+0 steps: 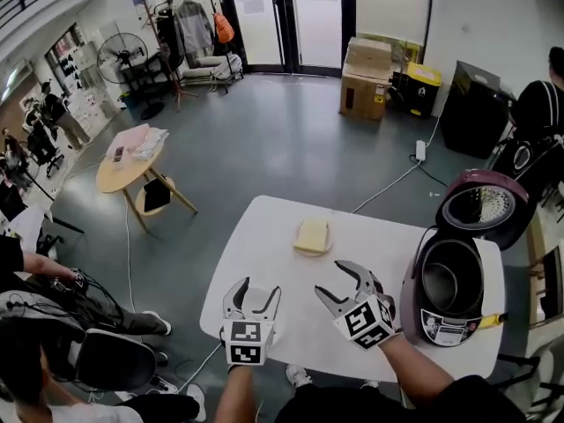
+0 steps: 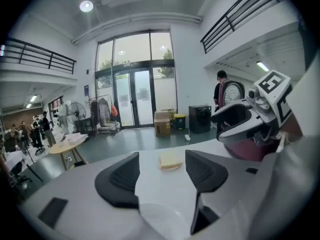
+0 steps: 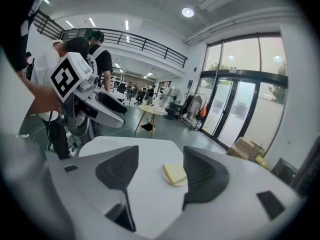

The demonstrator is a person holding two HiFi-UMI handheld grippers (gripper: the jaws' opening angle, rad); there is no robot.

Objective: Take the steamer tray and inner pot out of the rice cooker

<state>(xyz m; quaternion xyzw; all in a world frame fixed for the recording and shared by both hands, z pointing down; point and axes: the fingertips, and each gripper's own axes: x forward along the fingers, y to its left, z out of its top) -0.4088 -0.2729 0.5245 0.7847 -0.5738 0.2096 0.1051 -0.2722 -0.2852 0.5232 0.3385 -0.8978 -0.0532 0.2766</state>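
Rice cooker (image 1: 441,324) stands at the 3 o'clock end of the white table (image 1: 273,254). Its lid (image 1: 485,208) is swung open toward 1 o'clock and the inner pot (image 1: 451,282) is seated inside. My forearms enter from 6 o'clock. I hold the left gripper (image 1: 260,289) over the table's 8 o'clock edge. The right gripper (image 1: 330,278) sits at 9 o'clock of the cooker. Both point toward 12 o'clock, pitched slightly down. Both sets of jaws stand apart, gripping nothing. A yellow pad (image 1: 312,234) lies at 12 o'clock, beyond both grippers.
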